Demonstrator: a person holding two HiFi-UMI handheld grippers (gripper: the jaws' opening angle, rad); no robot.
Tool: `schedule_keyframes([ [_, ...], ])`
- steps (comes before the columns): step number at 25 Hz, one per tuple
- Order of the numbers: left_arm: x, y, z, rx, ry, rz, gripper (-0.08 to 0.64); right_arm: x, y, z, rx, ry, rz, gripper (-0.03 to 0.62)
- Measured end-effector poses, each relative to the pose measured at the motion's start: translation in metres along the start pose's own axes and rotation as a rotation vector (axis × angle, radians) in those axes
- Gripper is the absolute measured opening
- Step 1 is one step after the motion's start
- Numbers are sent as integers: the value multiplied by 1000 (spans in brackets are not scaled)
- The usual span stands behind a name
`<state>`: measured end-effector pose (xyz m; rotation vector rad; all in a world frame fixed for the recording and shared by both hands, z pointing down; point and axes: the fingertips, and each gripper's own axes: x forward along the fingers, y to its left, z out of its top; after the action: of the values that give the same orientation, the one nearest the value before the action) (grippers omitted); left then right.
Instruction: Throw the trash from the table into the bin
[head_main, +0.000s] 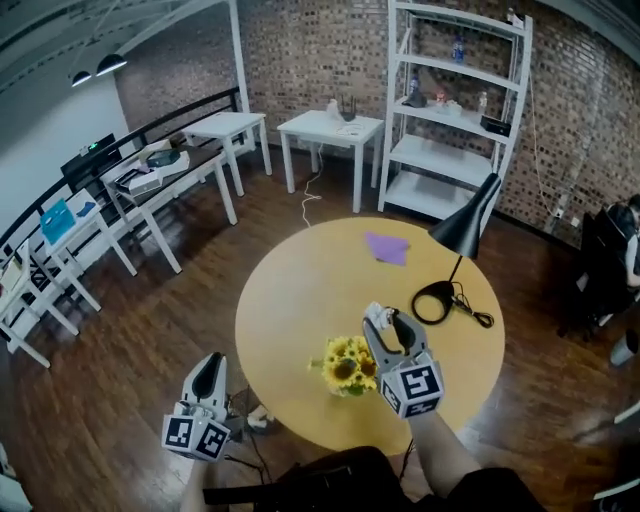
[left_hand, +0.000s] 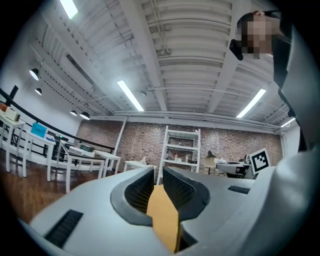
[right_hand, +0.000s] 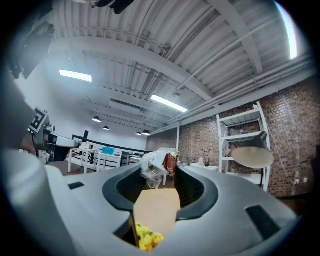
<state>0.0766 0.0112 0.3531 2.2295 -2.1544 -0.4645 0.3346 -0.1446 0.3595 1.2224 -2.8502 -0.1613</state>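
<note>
Over the table (head_main: 300, 290), right gripper (head_main: 388, 318) pinches a wrapper (right_hand: 159, 162); left gripper (head_main: 208, 364) barely parted, empty.

Bright ceiling strip lights (left_hand: 131, 95), fisheye-warped edges

Round yellow table (head_main: 290, 330), standing on the dark wood floor (head_main: 150, 330). A black desk lamp (head_main: 468, 225) stands on it, its cord (head_main: 475, 312) curling just beside the base. A purple sheet (head_main: 386, 247) lies flat left of the lamp, farther back. A bunch of sunflowers (head_main: 347, 366) sits left of the lamp, nearer.
</note>
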Motion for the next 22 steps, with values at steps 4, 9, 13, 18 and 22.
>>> schedule_keyframes([
  [4,-59,60,16,-3,-45,126,52,30,84,32,-47,-43,140,183],
  [9,-123,113,36,8,-83,247,52,57,178,49,-56,-70,283,183],
  [13,-170,147,51,45,-102,334,52,80,251,46,-45,-69,393,183],
  [18,-232,186,60,41,-120,431,52,94,337,27,-31,-46,517,183],
  [22,-290,209,49,21,-64,518,52,97,383,-23,-8,68,548,183],
])
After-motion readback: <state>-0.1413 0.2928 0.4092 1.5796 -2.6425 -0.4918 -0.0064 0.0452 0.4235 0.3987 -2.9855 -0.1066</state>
